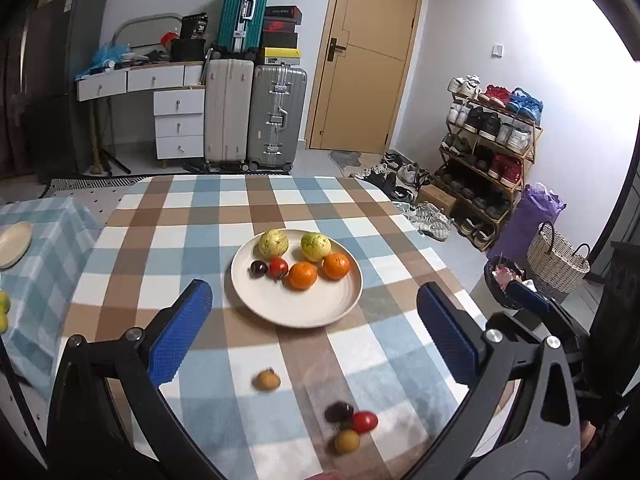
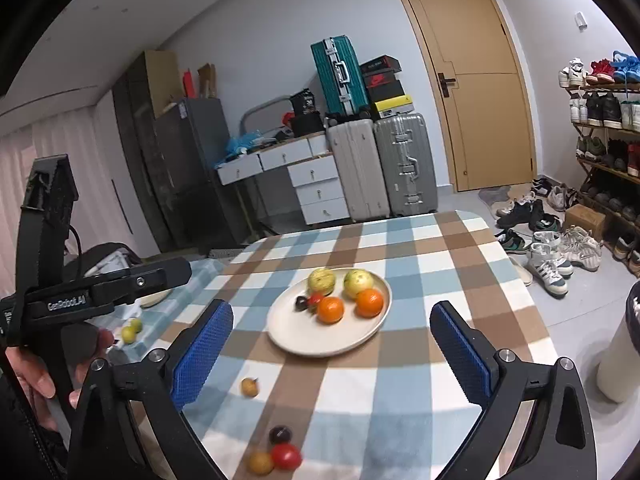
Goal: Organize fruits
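A cream plate (image 1: 256, 308) sits mid-table on the checked cloth and holds two green guavas (image 1: 273, 243), two oranges (image 1: 302, 275), a red tomato (image 1: 279, 267) and a dark one (image 1: 259, 267). Nearer the front edge lie a loose small yellow fruit (image 1: 267, 380) and a cluster of a dark tomato (image 1: 338, 412), a red tomato (image 1: 364, 421) and a yellow fruit (image 1: 347, 441). My left gripper (image 1: 314, 296) hangs open above them, nothing between its blue pads. My right gripper (image 2: 332, 314) is open and empty too, facing the same plate (image 2: 304, 344).
A lower side table (image 1: 52, 240) with a blue checked cloth stands at the left, bearing a second plate (image 1: 14, 244) and small green fruits (image 2: 132, 330). A bin (image 1: 500, 280) and wicker basket (image 1: 556, 260) stand right of the table. Suitcases, drawers and a shoe rack line the far walls.
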The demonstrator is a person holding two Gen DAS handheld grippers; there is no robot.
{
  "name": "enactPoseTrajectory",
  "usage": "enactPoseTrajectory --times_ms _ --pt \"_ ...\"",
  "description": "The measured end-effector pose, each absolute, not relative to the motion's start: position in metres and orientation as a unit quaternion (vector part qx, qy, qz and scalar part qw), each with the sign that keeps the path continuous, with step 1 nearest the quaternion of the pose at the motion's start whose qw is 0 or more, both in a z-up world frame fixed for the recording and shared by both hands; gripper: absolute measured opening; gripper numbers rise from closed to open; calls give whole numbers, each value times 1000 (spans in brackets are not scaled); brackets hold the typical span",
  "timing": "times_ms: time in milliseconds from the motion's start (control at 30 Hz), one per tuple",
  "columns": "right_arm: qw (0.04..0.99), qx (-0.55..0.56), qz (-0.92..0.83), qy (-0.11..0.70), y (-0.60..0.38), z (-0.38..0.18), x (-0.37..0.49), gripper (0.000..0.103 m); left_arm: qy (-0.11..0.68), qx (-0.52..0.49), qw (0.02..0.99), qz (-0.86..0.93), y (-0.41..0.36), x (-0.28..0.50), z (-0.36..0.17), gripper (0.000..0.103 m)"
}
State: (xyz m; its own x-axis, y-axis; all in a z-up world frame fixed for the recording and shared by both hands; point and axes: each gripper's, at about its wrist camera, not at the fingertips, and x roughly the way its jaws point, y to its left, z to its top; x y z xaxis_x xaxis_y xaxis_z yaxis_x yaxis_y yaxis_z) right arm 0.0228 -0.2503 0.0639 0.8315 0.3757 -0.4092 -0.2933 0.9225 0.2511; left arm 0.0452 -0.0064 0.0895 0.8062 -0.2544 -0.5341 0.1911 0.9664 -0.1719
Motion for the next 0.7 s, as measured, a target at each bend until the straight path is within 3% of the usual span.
enactPoseTrajectory --times_ms 333,700 --pt "945 72 185 260 -246 51 -24 103 293 -32 952 -85 8 -13 66 102" --pt "924 40 210 316 -223 28 -29 103 326 -26 942 -79 26 -19 18 102"
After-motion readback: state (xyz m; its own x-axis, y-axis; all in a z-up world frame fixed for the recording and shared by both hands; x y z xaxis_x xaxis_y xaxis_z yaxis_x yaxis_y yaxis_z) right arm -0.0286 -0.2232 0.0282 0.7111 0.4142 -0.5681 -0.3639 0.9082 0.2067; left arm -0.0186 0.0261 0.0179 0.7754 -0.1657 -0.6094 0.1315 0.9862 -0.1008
